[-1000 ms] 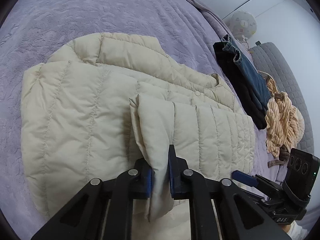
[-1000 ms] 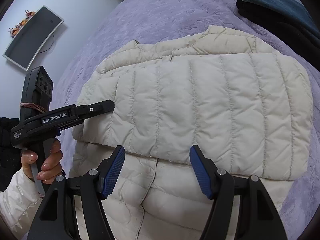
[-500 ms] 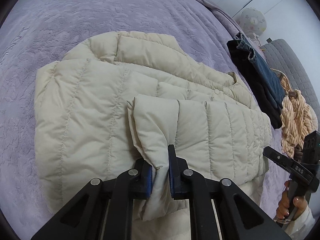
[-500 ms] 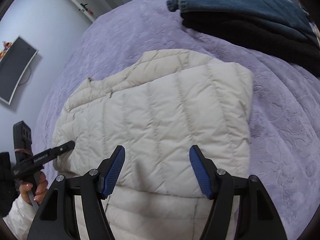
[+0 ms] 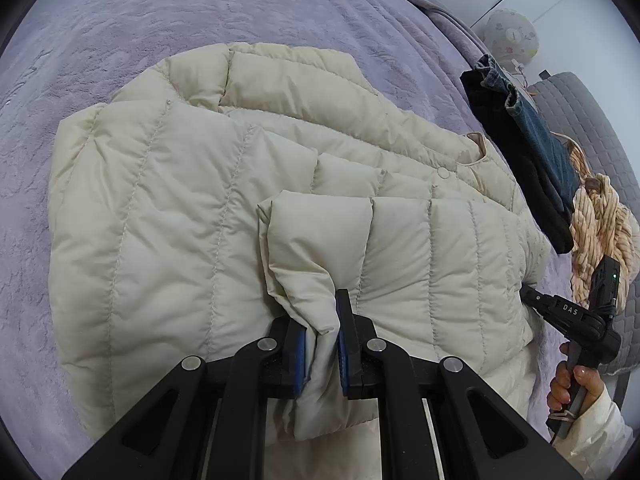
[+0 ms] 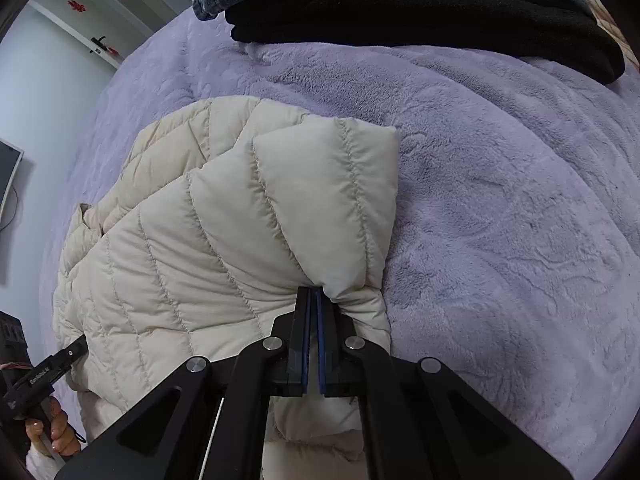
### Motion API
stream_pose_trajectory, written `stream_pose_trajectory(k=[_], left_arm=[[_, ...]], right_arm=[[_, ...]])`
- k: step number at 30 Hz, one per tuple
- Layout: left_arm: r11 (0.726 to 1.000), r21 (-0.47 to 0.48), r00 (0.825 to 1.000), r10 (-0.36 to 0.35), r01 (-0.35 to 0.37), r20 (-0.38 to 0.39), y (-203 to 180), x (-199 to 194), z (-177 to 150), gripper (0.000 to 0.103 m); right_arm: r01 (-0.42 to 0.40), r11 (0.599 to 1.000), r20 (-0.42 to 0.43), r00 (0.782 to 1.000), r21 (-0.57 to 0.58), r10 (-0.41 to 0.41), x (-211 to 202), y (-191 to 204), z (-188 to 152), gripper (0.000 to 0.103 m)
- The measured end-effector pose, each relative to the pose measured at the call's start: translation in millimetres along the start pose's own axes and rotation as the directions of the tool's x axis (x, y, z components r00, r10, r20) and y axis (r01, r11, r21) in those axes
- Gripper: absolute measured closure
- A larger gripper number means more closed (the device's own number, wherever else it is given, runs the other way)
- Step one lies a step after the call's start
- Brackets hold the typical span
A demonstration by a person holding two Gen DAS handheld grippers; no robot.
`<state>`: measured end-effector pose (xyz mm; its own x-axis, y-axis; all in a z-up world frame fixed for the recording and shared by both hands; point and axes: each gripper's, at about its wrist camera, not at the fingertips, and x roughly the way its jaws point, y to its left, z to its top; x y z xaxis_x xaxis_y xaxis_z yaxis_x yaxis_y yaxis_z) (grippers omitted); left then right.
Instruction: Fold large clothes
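Observation:
A cream quilted puffer jacket (image 5: 168, 216) lies partly folded on a lavender bedspread (image 5: 120, 20). My left gripper (image 5: 322, 320) is shut on the near edge of the jacket's folded-over panel, cloth bunched between the blue pads. In the right wrist view the same jacket (image 6: 208, 240) shows, and my right gripper (image 6: 313, 292) is shut on the jacket's right-hand corner, which puckers at the fingertips. Each gripper shows at the edge of the other's view: the right one (image 5: 560, 312) by the jacket's right side, the left one (image 6: 48, 372) at the lower left.
Folded black and denim garments (image 5: 528, 152) and a tan cable-knit (image 5: 600, 232) lie stacked on the bed's right side; they also show at the top of the right wrist view (image 6: 420, 12). A grey quilted headboard (image 5: 592, 120) stands behind. A monitor (image 6: 6, 184) hangs on the left wall.
My right gripper moved right to the jacket's corner, went from wide open to shut and now pinches the cloth. My left gripper stayed shut on the fold's edge, shifting slightly.

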<state>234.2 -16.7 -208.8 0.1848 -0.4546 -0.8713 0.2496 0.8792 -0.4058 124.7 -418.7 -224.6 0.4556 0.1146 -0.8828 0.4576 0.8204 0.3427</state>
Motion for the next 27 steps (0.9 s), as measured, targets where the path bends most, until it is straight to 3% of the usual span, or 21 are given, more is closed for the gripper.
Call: stream_pose_trajectory(k=[4, 12, 16, 18, 20, 24, 27], left_arm=[[1.000, -0.005, 1.000, 0.013, -0.013, 0.007, -2, -4, 2, 0.089], [0.995, -0.029, 0.988, 0.102, -0.100, 0.113, 8, -46, 17, 0.088], [0.998, 0.017, 0.984, 0.051, -0.055, 0.172, 2, -72, 19, 0.088], [0.996, 0.086, 0.988, 0.020, -0.034, 0.152, -12, -70, 15, 0.088], [0.987, 0.142, 0.991, 0.056, -0.073, 0.118, -26, -55, 9, 0.088], [0.975, 0.149, 0.986, 0.158, -0.163, 0.045, -22, -17, -3, 0.088], [0.975, 0.138, 0.985, 0.171, -0.175, 0.039, -13, -6, -8, 0.088]], right_arm=[[0.001, 1.000, -0.008, 1.000, 0.021, -0.001, -1, -7, 1, 0.102], [0.022, 1.000, -0.015, 1.000, -0.008, -0.022, -1, 0, -2, 0.101], [0.027, 1.000, -0.012, 1.000, -0.011, -0.027, -1, 1, -4, 0.101], [0.030, 0.999, -0.012, 0.999, -0.016, -0.030, -1, 3, -4, 0.101], [0.034, 0.999, -0.013, 0.999, -0.015, -0.034, 0, 3, -5, 0.100], [0.038, 0.999, -0.015, 0.999, -0.013, -0.039, 1, 4, -4, 0.100], [0.034, 0.999, -0.016, 0.999, -0.019, -0.035, 0, 2, -4, 0.100]])
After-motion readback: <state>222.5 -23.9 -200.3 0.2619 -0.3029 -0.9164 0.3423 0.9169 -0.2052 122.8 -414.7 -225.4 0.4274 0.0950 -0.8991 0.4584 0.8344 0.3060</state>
